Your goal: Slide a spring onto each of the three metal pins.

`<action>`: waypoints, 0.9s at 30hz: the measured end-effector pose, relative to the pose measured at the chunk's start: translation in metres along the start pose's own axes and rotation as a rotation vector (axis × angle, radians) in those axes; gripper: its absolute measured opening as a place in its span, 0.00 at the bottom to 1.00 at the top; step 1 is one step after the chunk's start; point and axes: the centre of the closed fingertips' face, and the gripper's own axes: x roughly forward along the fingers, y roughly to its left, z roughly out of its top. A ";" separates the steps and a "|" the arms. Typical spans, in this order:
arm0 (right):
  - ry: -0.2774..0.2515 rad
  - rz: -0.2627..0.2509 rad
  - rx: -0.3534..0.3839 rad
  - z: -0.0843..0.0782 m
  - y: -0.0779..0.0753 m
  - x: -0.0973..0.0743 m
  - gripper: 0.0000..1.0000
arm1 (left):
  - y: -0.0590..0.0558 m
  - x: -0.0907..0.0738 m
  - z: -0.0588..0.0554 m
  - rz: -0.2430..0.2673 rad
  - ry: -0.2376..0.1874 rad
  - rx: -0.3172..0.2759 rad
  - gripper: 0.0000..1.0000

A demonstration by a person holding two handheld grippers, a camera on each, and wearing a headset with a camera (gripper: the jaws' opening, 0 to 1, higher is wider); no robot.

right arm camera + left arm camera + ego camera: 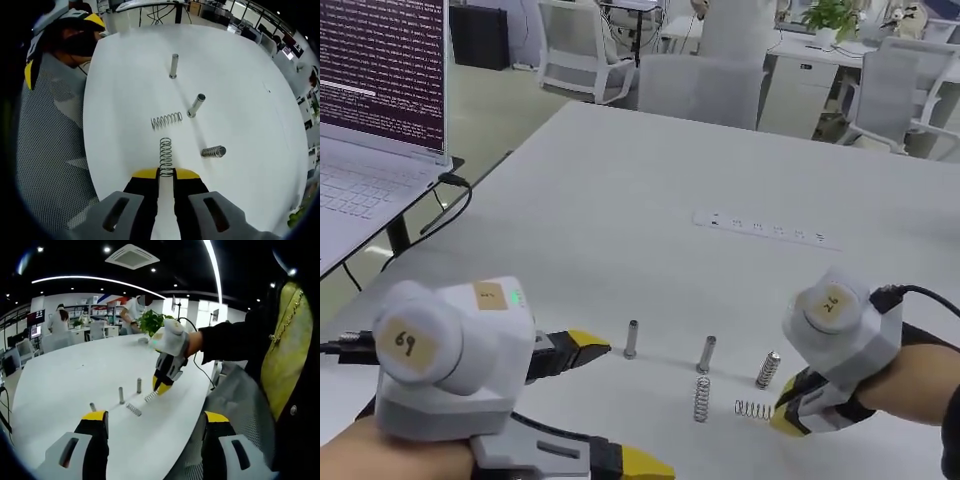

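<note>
Table carries three pins. Left gripper: spread, empty. Right gripper: clamped on one end of a spring lying beside the pins. Risk: end-held, the spring may droop, miss the tip or topple a pin.

Landmark: middle pin, upright on worktop.
Left pin to its left. Right pin to its right, fitted spring around it.
Loose spring just before middle pin.
Second spring before and right of middle pin, its right end between jaws of right hand-held gripper.
Left hand-held gripper before and left of middle pin.
Power strip behind middle pin. Laptop far behind and left.
</note>
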 end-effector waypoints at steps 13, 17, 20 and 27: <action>-0.042 0.029 -0.103 0.034 0.019 -0.036 0.08 | 0.011 0.004 -0.004 -0.020 0.041 0.058 0.68; -0.059 0.052 -0.140 0.047 0.027 -0.045 0.08 | 0.011 0.008 -0.005 -0.049 0.056 0.093 0.65; -0.070 0.070 -0.173 0.056 0.036 -0.050 0.08 | 0.013 0.011 -0.003 -0.075 0.046 0.095 0.62; -0.106 0.118 -0.231 0.072 0.055 -0.058 0.08 | 0.010 0.017 -0.003 -0.124 0.034 0.120 0.51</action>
